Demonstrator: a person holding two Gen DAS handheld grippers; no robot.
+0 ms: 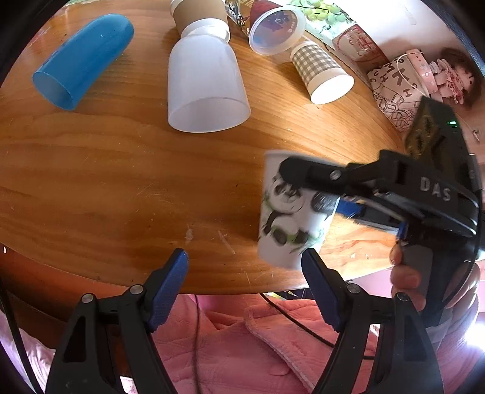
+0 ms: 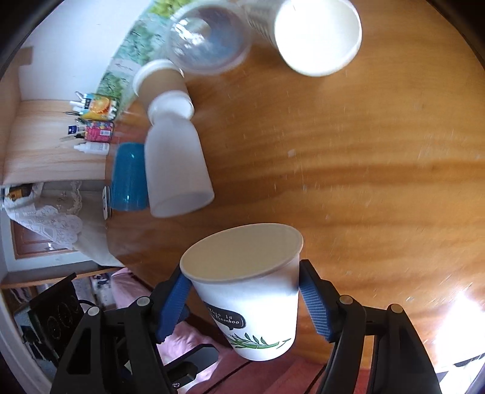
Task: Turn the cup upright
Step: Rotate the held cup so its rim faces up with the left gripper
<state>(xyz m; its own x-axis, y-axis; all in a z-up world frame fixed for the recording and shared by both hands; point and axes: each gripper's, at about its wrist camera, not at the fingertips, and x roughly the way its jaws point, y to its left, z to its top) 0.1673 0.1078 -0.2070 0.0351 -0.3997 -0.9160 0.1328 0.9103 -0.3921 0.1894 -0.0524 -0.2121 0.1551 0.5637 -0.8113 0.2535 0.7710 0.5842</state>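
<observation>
The white paper cup point(image 2: 247, 291) with the panda and bamboo print is held above the near edge of the wooden table point(image 2: 348, 181), rim up and tilted a little, its blurred side also showing in the left wrist view point(image 1: 291, 212). The right gripper point(image 2: 245, 303) has its blue fingers point(image 2: 313, 306) clenched on the cup's wall, one on each side just under the rim. The left gripper point(image 1: 245, 272) hangs near the table edge with its fingers point(image 1: 169, 285) spread wide and grasping nothing, the cup just beside its right fingertip. Farther back on the table lie other cups on their sides: a frosted white one point(image 1: 203, 88), a blue one point(image 1: 81, 60), a checked paper one point(image 1: 321, 71), a clear one point(image 1: 277, 28) and a brown-sleeved one point(image 1: 200, 15)
</observation>
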